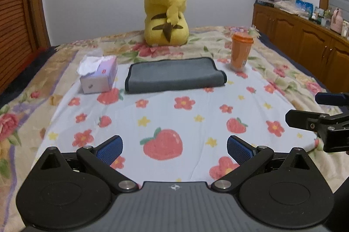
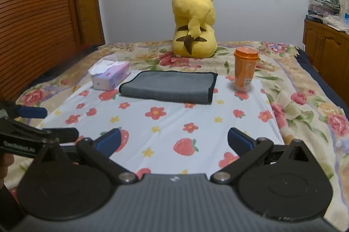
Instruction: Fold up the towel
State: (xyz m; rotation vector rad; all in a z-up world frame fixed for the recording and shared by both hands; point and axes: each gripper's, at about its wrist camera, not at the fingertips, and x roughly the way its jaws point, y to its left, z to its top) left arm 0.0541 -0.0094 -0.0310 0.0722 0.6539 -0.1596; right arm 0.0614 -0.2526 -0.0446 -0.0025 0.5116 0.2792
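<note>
A dark grey towel [image 1: 174, 75] with a black hem lies folded into a flat rectangle on the strawberry-print sheet, far ahead of both grippers; it also shows in the right wrist view [image 2: 169, 89]. My left gripper [image 1: 174, 150] is open and empty, low over the near part of the sheet. My right gripper [image 2: 174, 140] is open and empty, also well short of the towel. The right gripper's fingers [image 1: 305, 120] show at the right edge of the left wrist view; the left gripper's fingers [image 2: 32, 112] show at the left edge of the right wrist view.
A tissue box [image 1: 99, 74] sits just left of the towel, an orange lidded cup [image 1: 241, 50] just right of it. A yellow plush toy [image 1: 166, 11] sits behind. Wooden cabinets [image 1: 305, 40] with clutter line the right wall; a slatted wooden door [image 2: 39, 20] stands left.
</note>
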